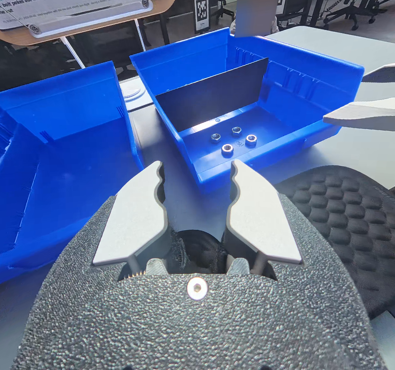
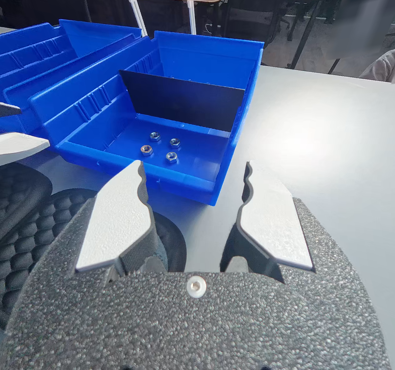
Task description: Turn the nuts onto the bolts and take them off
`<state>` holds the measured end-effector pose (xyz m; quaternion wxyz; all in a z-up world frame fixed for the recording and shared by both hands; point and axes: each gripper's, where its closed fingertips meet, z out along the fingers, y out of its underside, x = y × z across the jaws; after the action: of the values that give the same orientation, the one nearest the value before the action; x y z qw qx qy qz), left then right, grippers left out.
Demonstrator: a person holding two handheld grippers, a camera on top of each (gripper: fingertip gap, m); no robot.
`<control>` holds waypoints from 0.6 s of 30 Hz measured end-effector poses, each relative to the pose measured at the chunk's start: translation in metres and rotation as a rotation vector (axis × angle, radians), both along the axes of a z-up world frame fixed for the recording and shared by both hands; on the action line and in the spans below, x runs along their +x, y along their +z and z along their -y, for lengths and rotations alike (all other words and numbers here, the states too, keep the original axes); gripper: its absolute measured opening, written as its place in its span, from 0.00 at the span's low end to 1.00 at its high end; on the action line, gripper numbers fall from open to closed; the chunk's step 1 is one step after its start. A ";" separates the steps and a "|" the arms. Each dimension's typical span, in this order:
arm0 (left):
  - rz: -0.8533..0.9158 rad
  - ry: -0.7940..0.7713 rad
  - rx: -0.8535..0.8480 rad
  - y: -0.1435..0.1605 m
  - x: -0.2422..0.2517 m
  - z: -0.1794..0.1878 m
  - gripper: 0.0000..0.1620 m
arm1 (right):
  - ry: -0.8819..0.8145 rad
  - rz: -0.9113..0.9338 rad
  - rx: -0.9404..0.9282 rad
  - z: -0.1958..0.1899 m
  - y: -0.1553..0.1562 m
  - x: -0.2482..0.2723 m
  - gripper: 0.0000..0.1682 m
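Both my grippers hover short of the divided blue bin [image 2: 235, 160], nothing in hand. Left gripper [image 1: 196, 167]: jaws parted a moderate way, empty, aimed at the gap just left of the bin's front corner. Right gripper [image 2: 193, 167]: jaws spread wider, also empty, lined up on the bin's low front wall. Four nuts [image 2: 160, 146] lie loose and flat on the bin floor, in the compartment in front of the black divider [image 2: 181, 100], clustered near the middle, close together but apart from one another. No bolts visible; whatever sits behind the divider is hidden from both views. A second blue bin [image 1: 64, 145] stands left of the divided one; a black padded mat [image 1: 342, 220] lies on the table in front of it. Judgement: nuts all free, so the threading-on round is not yet begun, and this is the approach to a first pick. Next move likely needs one gripper over the front wall onto a single nut, flat-lying and small, so a narrow, precise pinch; the other must find a bolt behind the divider.
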<state>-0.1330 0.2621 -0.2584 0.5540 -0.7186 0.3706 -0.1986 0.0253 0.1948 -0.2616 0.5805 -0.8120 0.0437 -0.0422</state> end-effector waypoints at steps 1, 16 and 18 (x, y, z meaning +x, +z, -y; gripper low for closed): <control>-0.017 0.013 -0.008 -0.003 0.000 -0.004 0.36 | 0.004 -0.005 -0.014 -0.001 -0.003 0.000 0.50; -0.157 0.051 0.075 -0.018 0.018 -0.031 0.28 | 0.004 -0.007 -0.126 -0.032 -0.020 0.014 0.40; -0.182 0.067 0.103 -0.017 0.018 -0.036 0.23 | 0.003 -0.003 -0.144 -0.037 -0.022 0.014 0.39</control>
<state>-0.1148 0.2978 -0.2754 0.5605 -0.7161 0.4051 -0.0945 0.0393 0.2314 -0.2834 0.5204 -0.8519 0.0400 -0.0433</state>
